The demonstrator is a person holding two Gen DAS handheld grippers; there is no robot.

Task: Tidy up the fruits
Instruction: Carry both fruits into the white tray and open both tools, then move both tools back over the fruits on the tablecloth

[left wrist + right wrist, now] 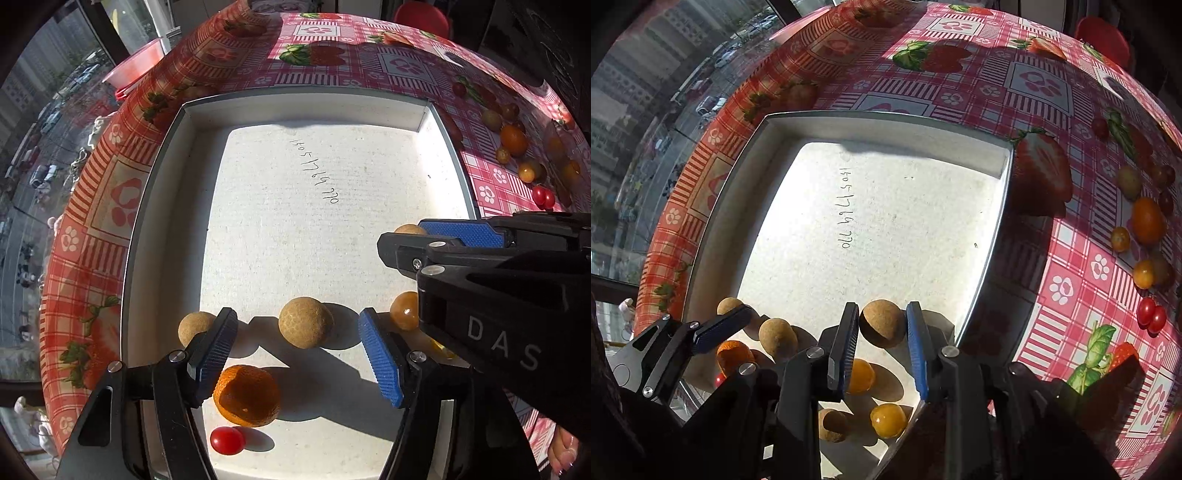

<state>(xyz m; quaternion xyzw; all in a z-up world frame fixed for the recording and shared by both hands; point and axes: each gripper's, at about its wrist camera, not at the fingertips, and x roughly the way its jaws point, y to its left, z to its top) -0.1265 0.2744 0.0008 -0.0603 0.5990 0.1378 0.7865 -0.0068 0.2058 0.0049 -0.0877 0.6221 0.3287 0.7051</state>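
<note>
Sunlight is cast across a shallow white tray [162, 206] set on a red checked tabletop [314, 55]. In the left wrist view, the left gripper [299, 350] is seen pointing steeply down into the tray with its jaws released and spread wide; a tan round fruit [304, 322] lies free between them, touched by neither pad. A second tan fruit [192, 326] sits just outside the left jaw, an orange fruit [246, 395] and a red cherry tomato [227, 440] lie nearer the camera, and the right gripper [421, 236] enters from the right. Loose fruits [513, 140] are scattered on the cloth beyond the tray's right wall. In the right wrist view, the right gripper [882, 332] is shown with narrow jaws flanking a tan fruit [882, 323] resting on the tray floor; whether the pads press on it cannot be told. Yellow fruits [888, 420] lie below, inside the tray.
</note>
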